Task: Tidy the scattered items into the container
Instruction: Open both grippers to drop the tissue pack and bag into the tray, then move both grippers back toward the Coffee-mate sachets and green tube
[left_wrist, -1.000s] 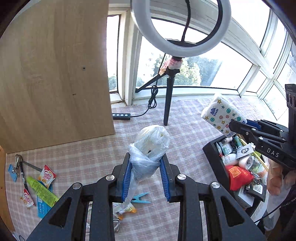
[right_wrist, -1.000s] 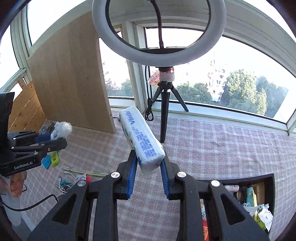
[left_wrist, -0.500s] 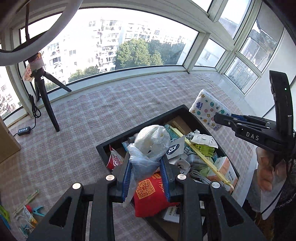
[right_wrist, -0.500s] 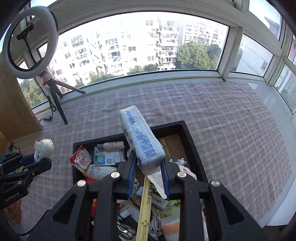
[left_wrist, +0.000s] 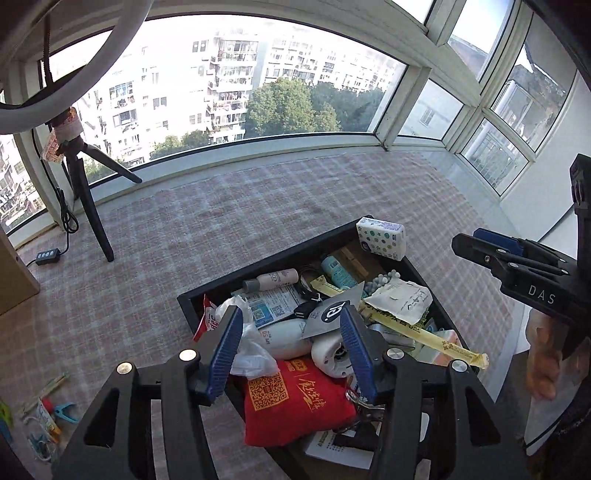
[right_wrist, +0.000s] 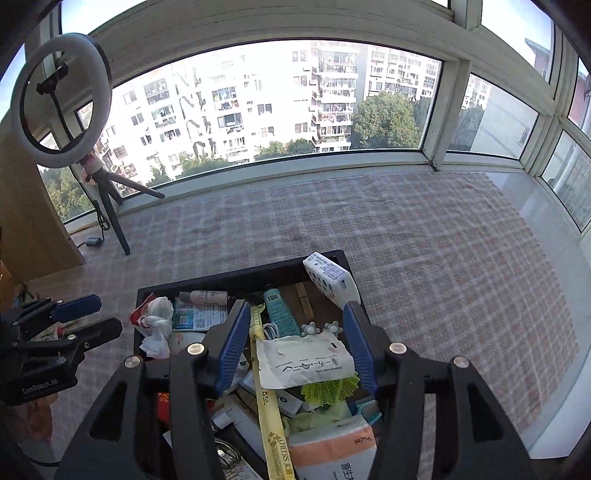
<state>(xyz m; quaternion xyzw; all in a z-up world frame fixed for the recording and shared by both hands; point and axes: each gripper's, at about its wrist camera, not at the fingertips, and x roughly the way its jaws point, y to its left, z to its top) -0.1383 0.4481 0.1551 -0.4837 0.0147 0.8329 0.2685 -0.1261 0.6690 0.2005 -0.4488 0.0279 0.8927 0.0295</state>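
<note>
With both grippers now over the black container, each load has left its jaws. The left gripper, which clamped a plastic bag a second ago, is opening; the bag now lies slumped at the container's left side, against the left pad but no longer pinched. The right gripper, which a second ago clamped a tissue pack, is also opening; nothing is between its pads, and the pack sits tilted at the container's far right corner, its upper end above the rim. Whether it has settled or is still falling cannot be told.

Both views have swung from the ring light and the scattered items to the container, low in centre frame. It is crowded: a red pouch, bottles, papers and a yellow sleeve already fill it.

Judgement: this delivery is nearly complete. The pack may tip outward off the corner and should be checked. Small items remain on the checked cloth at the lower left of the left view, so further pickups are due.
</note>
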